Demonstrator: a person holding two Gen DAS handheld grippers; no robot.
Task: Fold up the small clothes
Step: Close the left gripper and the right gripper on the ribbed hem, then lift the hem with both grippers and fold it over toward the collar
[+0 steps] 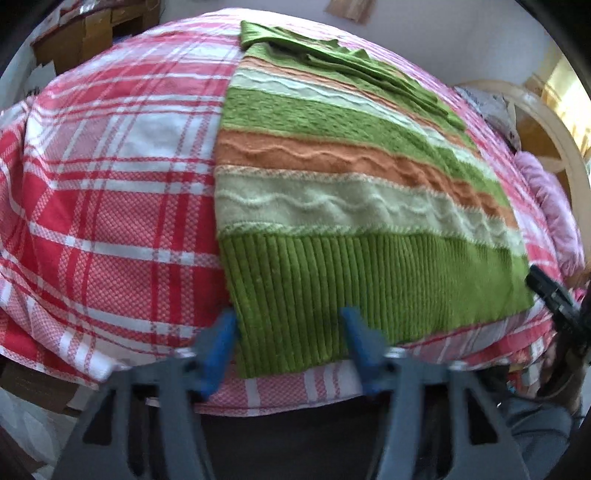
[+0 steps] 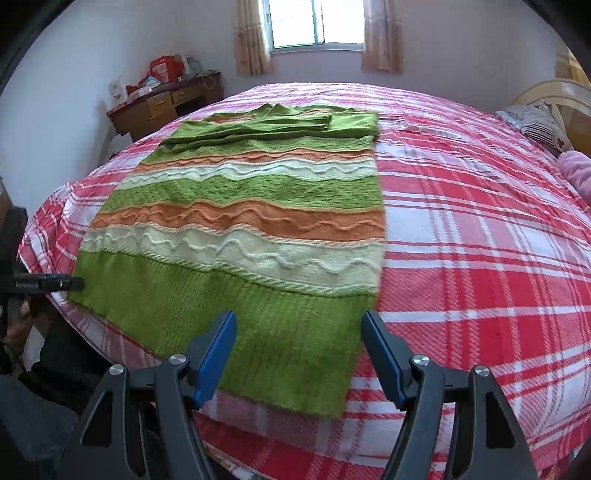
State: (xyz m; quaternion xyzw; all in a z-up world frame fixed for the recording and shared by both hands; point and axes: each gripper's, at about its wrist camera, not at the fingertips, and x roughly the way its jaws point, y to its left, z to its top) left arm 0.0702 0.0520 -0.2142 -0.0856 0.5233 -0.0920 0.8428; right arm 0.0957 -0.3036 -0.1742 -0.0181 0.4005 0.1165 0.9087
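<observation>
The bed point(image 2: 480, 229), under a red and white plaid cover, fills both views. On it lies the sweater point(image 2: 240, 221), a striped knit in green, orange and cream, spread flat lengthwise with its ribbed green hem point(image 2: 258, 339) at 6 o'clock, near the bed's edge, and its sleeves point(image 2: 280, 125) already laid across the chest at 12 o'clock. A desk point(image 2: 166, 107) stands by the wall at 10 o'clock in the right view, with a window point(image 2: 317, 22) at 12 and a pillow point(image 2: 535, 122) at 2.

The knit looks thick, soft and light: it should drape and stretch rather than hold a crease, and the plaid weave beneath may drag on it. The ribbed hem is the firmest part, so the two hem corners look like the best places to pinch, taking both layers.

The left gripper point(image 1: 290, 332) hangs wide open with nothing in it, its jaws straddling the hem's left corner at 6 o'clock. The right gripper point(image 2: 299, 339) is likewise wide open and empty, poised over the hem's right corner.
</observation>
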